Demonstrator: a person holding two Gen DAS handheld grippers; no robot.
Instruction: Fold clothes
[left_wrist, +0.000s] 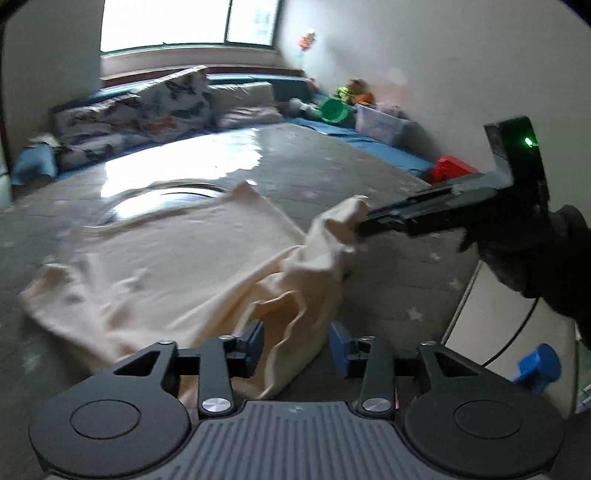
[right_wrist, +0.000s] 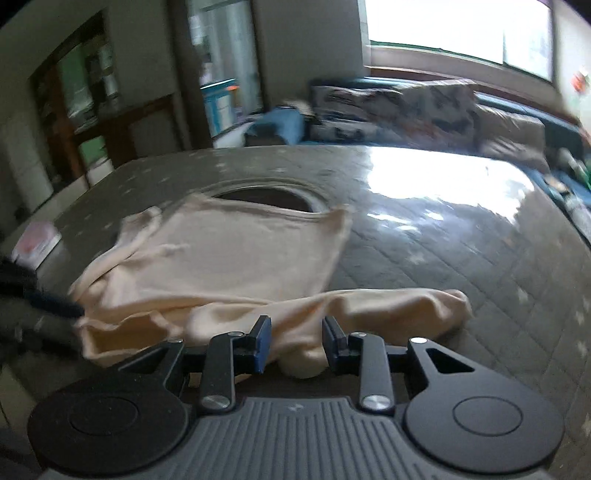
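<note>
1. Here, I see the cream shirt (left_wrist: 173, 266) lying mostly flat on the grey quilted bed (left_wrist: 314, 166), its long axis running from the near edge toward the far window (left_wrist: 184, 22).
2. In the left wrist view its far hem lies square across the bed, over a round dip in the cover; the near part is bunched into folds.
3. My left gripper (left_wrist: 297, 349) has its blue pads spread, with a loose fold of the shirt between them; the pads do not press it.
4. My right gripper (right_wrist: 295, 345) is also spread, cloth bulging between the pads without being squeezed.
5. In the left wrist view, the right gripper reaches in from the right, its tip at a raised corner of the shirt; a gloved hand (left_wrist: 535, 258) holds it.
6. From the right wrist view, a rolled sleeve (right_wrist: 406, 306) stretches to the right across the near side.
7. Pillows (left_wrist: 147, 107) and toys line the far wall; both views are blurred.
</note>
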